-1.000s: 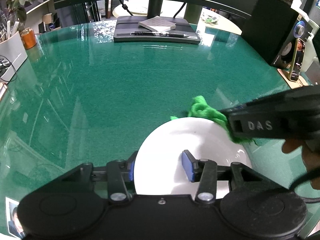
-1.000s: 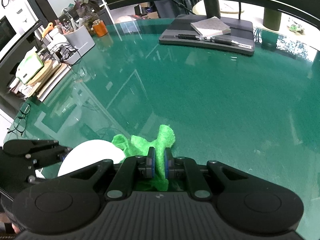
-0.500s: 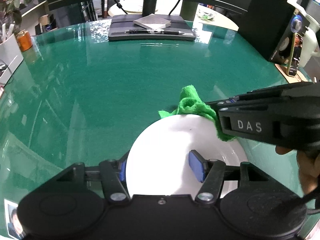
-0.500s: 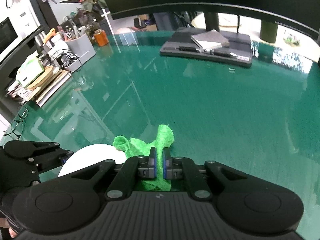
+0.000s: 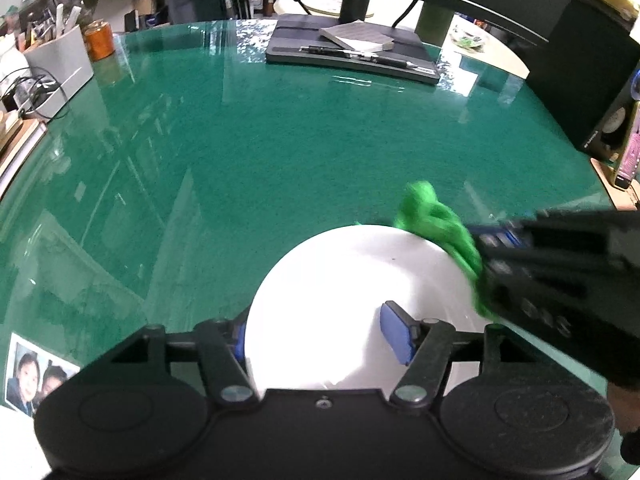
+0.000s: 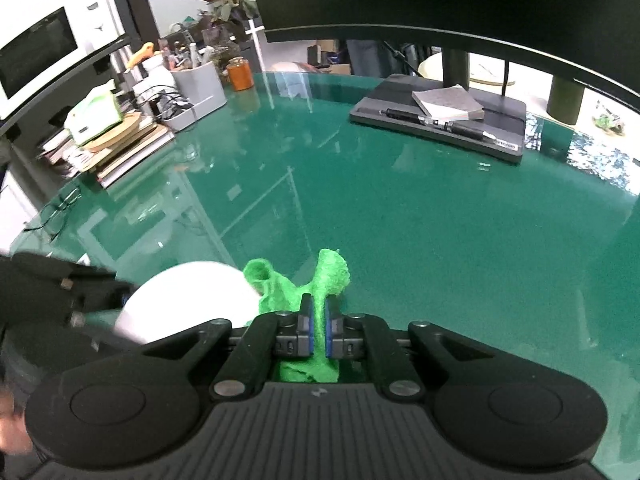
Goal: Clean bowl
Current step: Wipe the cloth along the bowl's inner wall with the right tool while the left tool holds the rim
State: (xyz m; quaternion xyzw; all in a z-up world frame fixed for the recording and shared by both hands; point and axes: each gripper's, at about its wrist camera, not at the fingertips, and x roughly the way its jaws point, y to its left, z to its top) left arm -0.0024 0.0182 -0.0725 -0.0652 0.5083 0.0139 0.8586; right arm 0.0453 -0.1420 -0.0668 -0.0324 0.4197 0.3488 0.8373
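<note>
A white bowl (image 5: 344, 292) sits low in the left wrist view, held by my left gripper (image 5: 320, 336): one blue pad is inside it and the other outside its left rim. My right gripper (image 6: 318, 330) is shut on a green cloth (image 6: 320, 280). In the left wrist view the cloth (image 5: 440, 224) lies on the bowl's far right rim, with the right gripper (image 5: 492, 236) coming in from the right. The bowl also shows in the right wrist view (image 6: 192, 300), left of the cloth.
The green glass table (image 5: 280, 140) carries a dark monitor stand with a notepad and pen (image 5: 352, 50) at the back. A grey organiser (image 6: 196, 90), an orange jar (image 6: 240, 74) and stacked books (image 6: 116, 140) stand on the left. A speaker (image 5: 608, 128) stands at the right.
Both gripper views have lifted and tilted a little. The cloth has shifted along the bowl's far right rim, and the right gripper looks blurred from motion.
</note>
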